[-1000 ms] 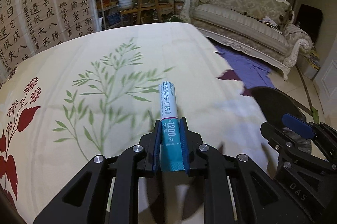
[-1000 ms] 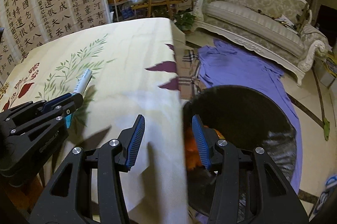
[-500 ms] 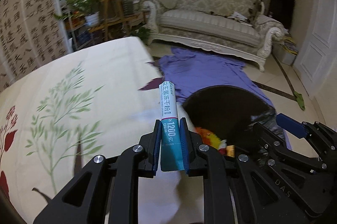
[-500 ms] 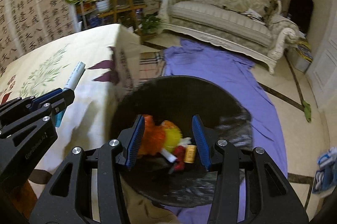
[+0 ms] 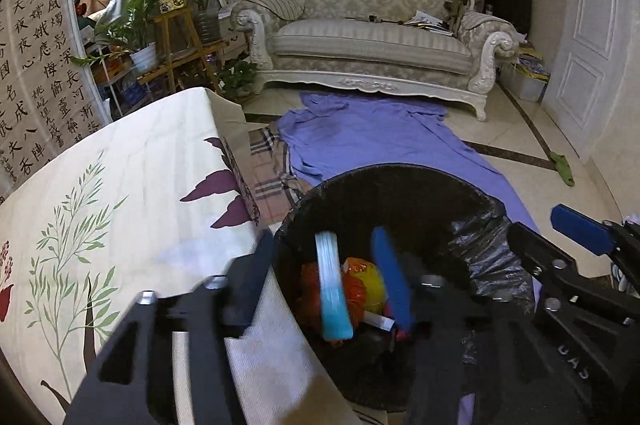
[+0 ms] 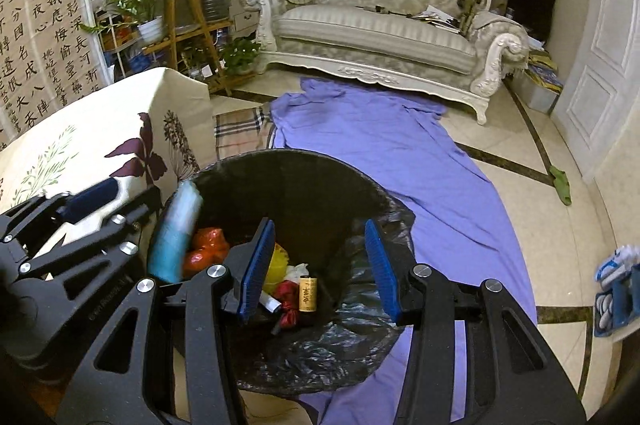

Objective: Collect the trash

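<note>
A black-lined trash bin stands on the floor beside the table, with orange and yellow wrappers and a small brown bottle inside. My left gripper hovers over the bin's left rim and its jaws are opening. The teal and white tube hangs blurred between them, free of both pads, tipping into the bin. In the right wrist view the tube shows at the bin's left edge, just below the left gripper. My right gripper is open and empty above the bin's middle.
The table with a cream floral cloth lies to the left of the bin. A purple sheet and a plaid cloth cover the floor behind it. Farther back are an ornate sofa, a wooden plant stand and a white door.
Both grippers swung right from over the table to above the bin. The left jaws, shut on the tube before, have parted and the tube is dropping free.
</note>
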Action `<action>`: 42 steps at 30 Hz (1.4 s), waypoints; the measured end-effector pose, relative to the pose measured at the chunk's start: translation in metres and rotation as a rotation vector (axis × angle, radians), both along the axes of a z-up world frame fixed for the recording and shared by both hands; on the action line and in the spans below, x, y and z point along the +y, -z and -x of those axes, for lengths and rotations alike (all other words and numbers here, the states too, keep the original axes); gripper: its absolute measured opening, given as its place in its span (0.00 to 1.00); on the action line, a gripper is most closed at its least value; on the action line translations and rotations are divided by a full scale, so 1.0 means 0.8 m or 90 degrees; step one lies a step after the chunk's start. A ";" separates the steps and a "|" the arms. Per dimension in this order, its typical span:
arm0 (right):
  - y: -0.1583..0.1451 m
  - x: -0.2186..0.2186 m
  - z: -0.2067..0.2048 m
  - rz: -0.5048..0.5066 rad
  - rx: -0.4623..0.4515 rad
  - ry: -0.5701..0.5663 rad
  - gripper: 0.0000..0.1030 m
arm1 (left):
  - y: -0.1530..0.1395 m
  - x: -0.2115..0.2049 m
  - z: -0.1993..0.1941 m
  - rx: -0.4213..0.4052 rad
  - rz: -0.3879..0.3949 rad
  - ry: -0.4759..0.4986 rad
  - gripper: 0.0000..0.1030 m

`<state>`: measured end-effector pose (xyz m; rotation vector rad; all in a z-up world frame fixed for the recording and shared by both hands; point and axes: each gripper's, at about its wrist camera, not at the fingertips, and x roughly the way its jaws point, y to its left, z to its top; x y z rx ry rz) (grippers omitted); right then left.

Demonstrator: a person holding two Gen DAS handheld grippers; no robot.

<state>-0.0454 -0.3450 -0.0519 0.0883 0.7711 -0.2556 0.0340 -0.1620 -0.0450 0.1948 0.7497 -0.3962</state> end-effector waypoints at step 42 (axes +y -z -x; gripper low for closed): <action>-0.028 0.040 0.056 0.020 -0.048 0.018 0.65 | -0.040 0.078 0.053 -0.047 0.021 -0.061 0.82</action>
